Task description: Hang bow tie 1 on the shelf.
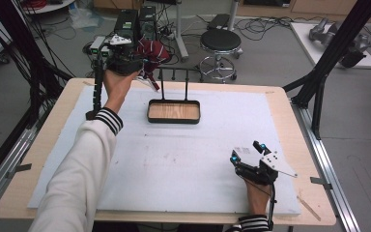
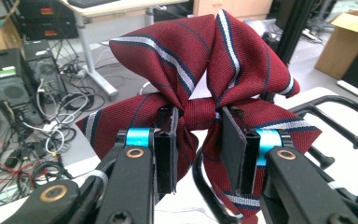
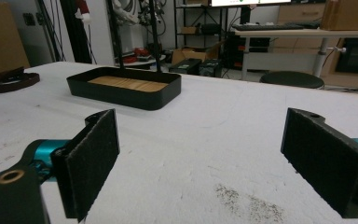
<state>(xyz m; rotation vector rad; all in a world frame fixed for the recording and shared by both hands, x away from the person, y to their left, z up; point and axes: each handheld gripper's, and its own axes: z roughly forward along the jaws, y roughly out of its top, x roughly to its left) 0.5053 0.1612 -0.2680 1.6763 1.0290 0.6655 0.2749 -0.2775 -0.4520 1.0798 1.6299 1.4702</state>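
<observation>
A dark red bow tie (image 2: 200, 60) with white and navy stripes is pinched at its knot by my left gripper (image 2: 198, 126). In the high view that gripper (image 1: 142, 63) holds the bow tie (image 1: 153, 50) up over the table's far left edge, beside a black hook rack (image 1: 178, 72). One of the rack's hooked bars (image 2: 335, 126) passes just beneath the tie. A black tray (image 1: 174, 119) with a wooden floor forms the rack's base. My right gripper (image 1: 245, 150) rests open on the white mat at the front right, its jaws wide apart (image 3: 200, 154) and pointing at the tray (image 3: 121, 95).
A black upright post (image 1: 96, 92) stands on the table's left side by my left forearm. The white mat (image 1: 183, 159) covers most of the table. Beyond the far edge are a stool (image 1: 221, 41), computer towers (image 1: 125, 24) and floor cables.
</observation>
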